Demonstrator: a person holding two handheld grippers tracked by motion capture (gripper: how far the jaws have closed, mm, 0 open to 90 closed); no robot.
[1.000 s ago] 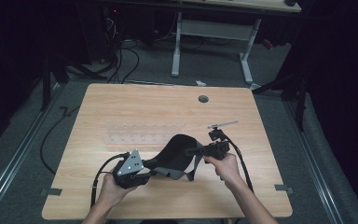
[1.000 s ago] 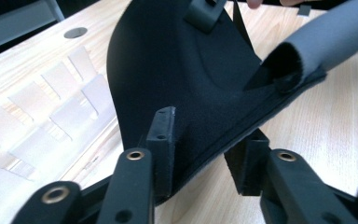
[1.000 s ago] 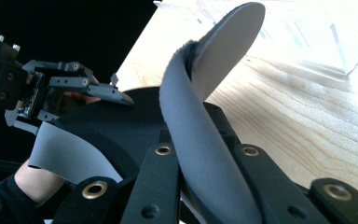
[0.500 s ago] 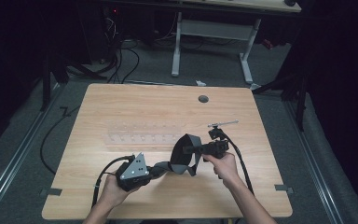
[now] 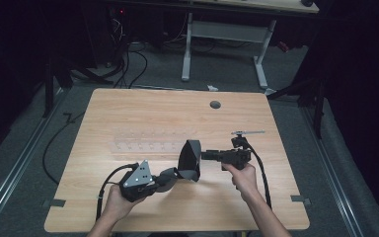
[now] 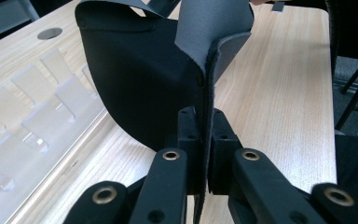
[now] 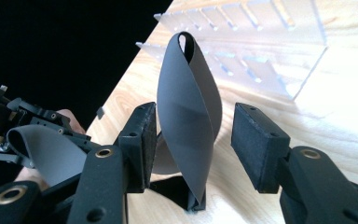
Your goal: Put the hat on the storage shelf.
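Near the table's (image 5: pixel 128 118) near edge, the left gripper (image 5: pixel 170 177) clamps one end of the black-and-grey sheet (image 5: pixel 191 159), while the right gripper's (image 5: pixel 205 155) jaws, just opening, stand apart around its upright fold.

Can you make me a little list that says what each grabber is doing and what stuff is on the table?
thing being handled: floppy black and grey sheet
left gripper: shut on the sheet's edge
right gripper: jaws have just been opening, pads apart, a fold of the sheet between them
sheet's shape: curled, standing up between the two grippers
also on table: clear plastic rack with slots, behind the sheet
table: light wood, with a round grey hole cover near its far edge
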